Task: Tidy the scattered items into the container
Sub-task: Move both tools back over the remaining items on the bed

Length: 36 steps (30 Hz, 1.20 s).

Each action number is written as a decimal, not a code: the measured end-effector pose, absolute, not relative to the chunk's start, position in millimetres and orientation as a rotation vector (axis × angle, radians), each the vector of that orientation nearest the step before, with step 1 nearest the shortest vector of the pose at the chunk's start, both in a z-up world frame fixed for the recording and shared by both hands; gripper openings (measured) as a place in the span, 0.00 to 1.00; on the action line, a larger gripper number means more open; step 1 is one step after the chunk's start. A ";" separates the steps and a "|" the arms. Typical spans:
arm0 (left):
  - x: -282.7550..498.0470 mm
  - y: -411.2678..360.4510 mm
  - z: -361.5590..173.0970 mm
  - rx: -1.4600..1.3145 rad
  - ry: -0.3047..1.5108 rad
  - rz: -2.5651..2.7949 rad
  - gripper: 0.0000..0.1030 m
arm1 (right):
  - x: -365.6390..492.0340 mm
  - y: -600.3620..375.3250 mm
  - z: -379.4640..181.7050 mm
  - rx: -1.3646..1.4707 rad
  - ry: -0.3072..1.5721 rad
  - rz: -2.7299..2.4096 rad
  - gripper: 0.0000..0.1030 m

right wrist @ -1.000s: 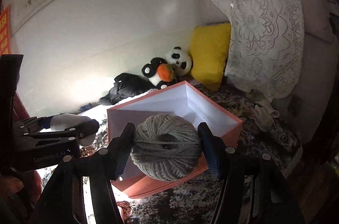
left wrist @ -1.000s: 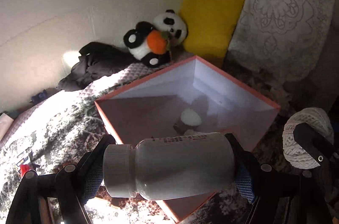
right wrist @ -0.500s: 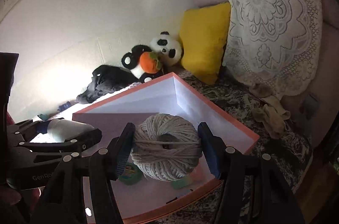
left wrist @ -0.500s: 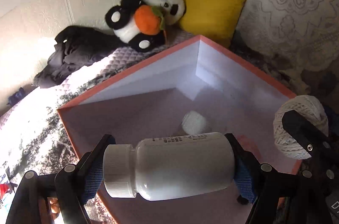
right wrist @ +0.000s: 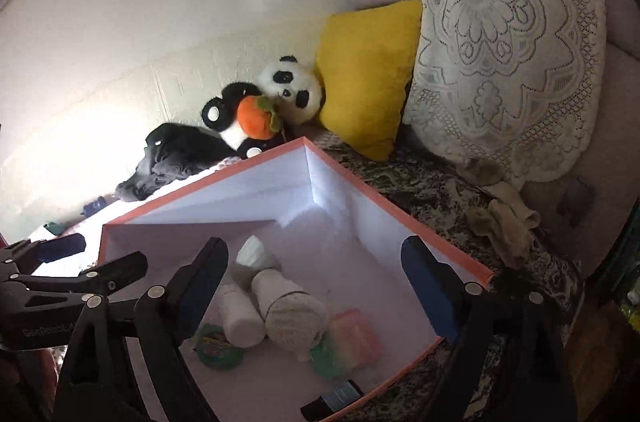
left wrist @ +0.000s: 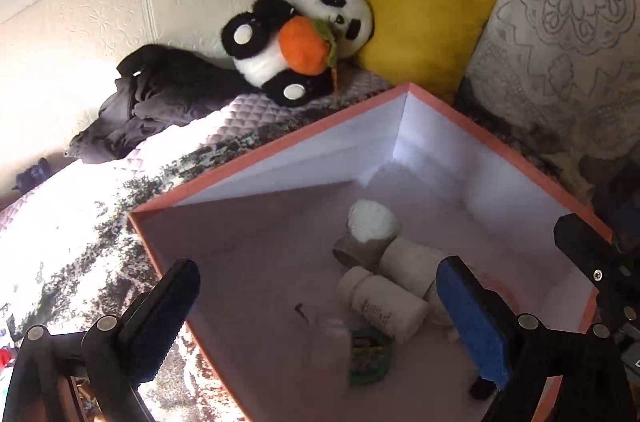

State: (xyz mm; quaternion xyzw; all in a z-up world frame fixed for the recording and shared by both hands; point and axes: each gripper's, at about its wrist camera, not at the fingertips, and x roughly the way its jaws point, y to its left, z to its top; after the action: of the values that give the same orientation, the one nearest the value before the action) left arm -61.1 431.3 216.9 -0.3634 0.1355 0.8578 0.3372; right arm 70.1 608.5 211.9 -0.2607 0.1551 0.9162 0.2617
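Over the open box (left wrist: 280,142) on the bed: both loads just dropped.
Left gripper (left wrist: 320,318) and right gripper (right wrist: 316,286) now wide, jaws just opened, nothing between. White bottle (left wrist: 382,304) on its side beside twine ball (right wrist: 296,318) on the floor near the right wall; two items tidied, hands free for more.

Container (left wrist: 280,142): open square box, salmon-pink outside and rim, white inside, set corner-on on the bed; fills lower centre of both views. Contents cluster at its near right part. White pill bottle (left wrist: 380,302) lies on its side, cap toward upper left. Twine ball (right wrist: 294,314) lies just beside it, touching. Pale roll (left wrist: 372,222) behind them. Round green tin (right wrist: 218,346) flat on the floor, lower left of the bottle. Pink-and-green soft item (right wrist: 352,342) at right. Small dark object (right wrist: 336,398) near the front wall.
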 end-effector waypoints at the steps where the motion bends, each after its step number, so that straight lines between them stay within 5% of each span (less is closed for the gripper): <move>1: -59.2 424.6 223.7 -0.935 0.352 2.248 0.95 | 71.8 603.8 215.9 -0.701 0.415 2.486 0.88; 21: 19.4 149.3 333.2 -0.788 0.155 2.612 0.98 | 161.7 397.8 339.3 -0.508 0.190 2.767 0.98; 36: 69.1 -15.8 256.3 -1.030 0.029 2.784 0.99 | 183.3 263.2 309.0 -0.678 0.133 2.892 0.98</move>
State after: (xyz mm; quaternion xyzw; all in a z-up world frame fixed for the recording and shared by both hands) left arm 69.1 -15.8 256.3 -0.3455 0.0098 0.9344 0.0864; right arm 183.3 263.2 309.0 -0.2271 0.0447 0.9692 0.0841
